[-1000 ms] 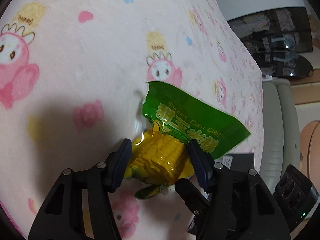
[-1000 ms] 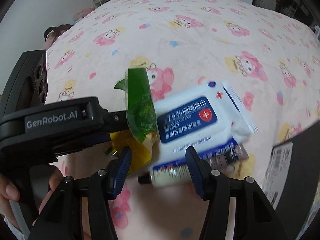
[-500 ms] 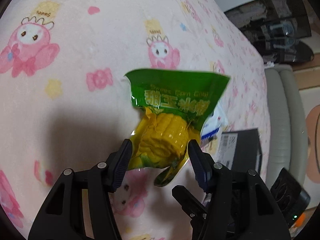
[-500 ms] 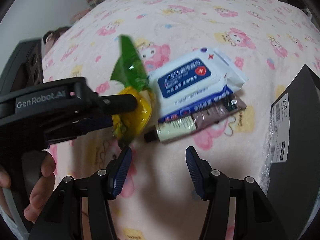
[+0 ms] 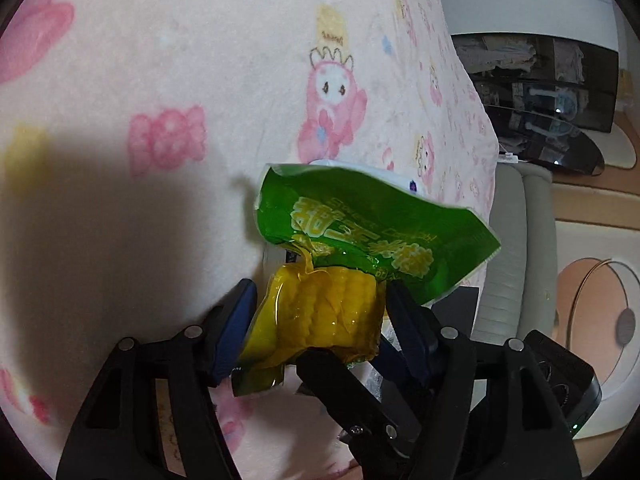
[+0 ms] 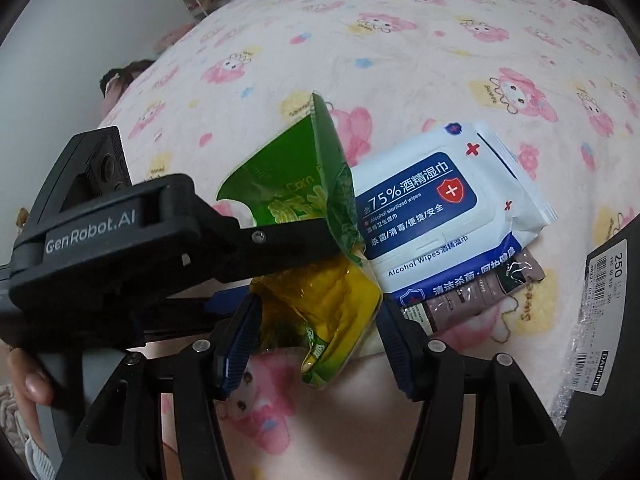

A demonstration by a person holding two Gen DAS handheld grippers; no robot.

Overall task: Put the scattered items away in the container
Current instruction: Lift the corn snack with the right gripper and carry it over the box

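My left gripper (image 5: 320,316) is shut on a sweet corn packet (image 5: 324,312), yellow cob below and green printed top, held above the pink patterned blanket. In the right wrist view the same corn packet (image 6: 316,280) hangs between the open fingers of my right gripper (image 6: 316,336), with the left gripper's black body (image 6: 120,248) reaching in from the left. A white and blue alcohol wipes pack (image 6: 440,208) lies on the blanket to the right, on top of a brown sachet (image 6: 480,292). The black container (image 6: 608,320) sits at the right edge.
The pink cartoon blanket (image 6: 400,60) covers the bed. A grey sofa edge (image 5: 516,248) and dark glass shelves (image 5: 552,92) lie beyond the bed. A person's hand (image 6: 28,376) holds the left gripper's handle.
The left gripper has carried the corn packet up and in front of the right gripper, which has moved back toward the wipes pack. The tube under the wipes is now hidden.
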